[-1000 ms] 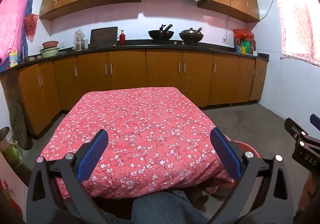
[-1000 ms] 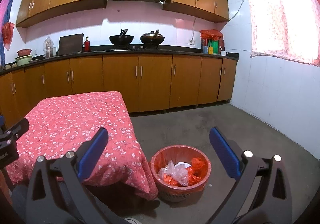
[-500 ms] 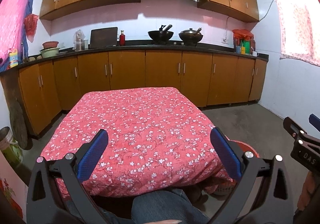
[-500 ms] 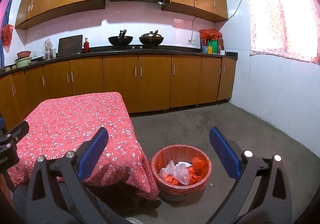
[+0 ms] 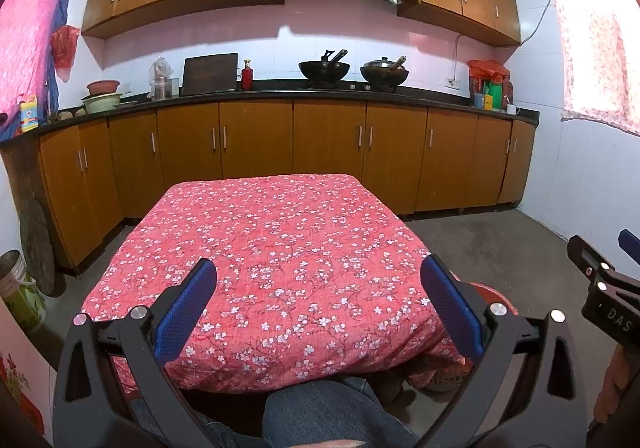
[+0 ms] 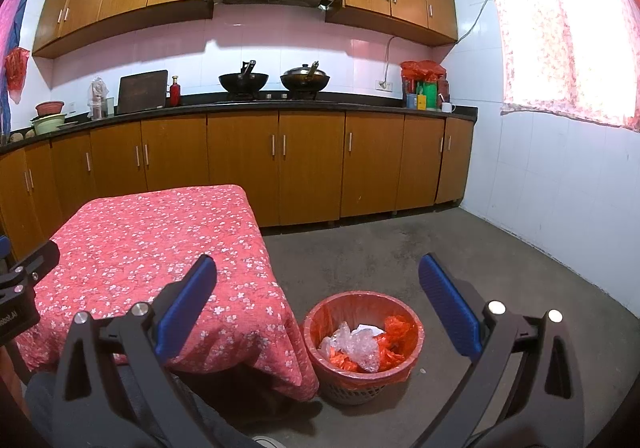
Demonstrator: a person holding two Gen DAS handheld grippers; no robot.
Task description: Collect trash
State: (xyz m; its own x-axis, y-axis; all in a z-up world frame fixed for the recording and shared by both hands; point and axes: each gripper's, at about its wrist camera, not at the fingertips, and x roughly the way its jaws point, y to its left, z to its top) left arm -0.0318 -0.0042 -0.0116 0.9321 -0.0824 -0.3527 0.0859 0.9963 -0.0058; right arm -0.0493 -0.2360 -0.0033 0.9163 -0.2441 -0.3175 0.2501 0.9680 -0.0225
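Observation:
A round mesh trash basket (image 6: 362, 295) with a red liner stands on the floor just right of the table's near corner. It holds crumpled clear plastic (image 6: 354, 342) and a red bag (image 6: 396, 332). My right gripper (image 6: 318, 272) hangs open and empty above and in front of the basket. My left gripper (image 5: 318, 276) is open and empty too, over the near edge of the table (image 5: 280, 232), which wears a red flowered cloth with no trash on it. In the left wrist view only a slice of the basket's rim (image 5: 494, 294) shows behind the right finger.
Brown kitchen cabinets (image 5: 328, 152) and a dark counter with woks line the far wall. Bare concrete floor (image 6: 400, 248) spreads right of the table to a white tiled wall. A person's knee in jeans (image 5: 332, 412) sits under the near table edge. A bucket (image 5: 16, 288) stands at far left.

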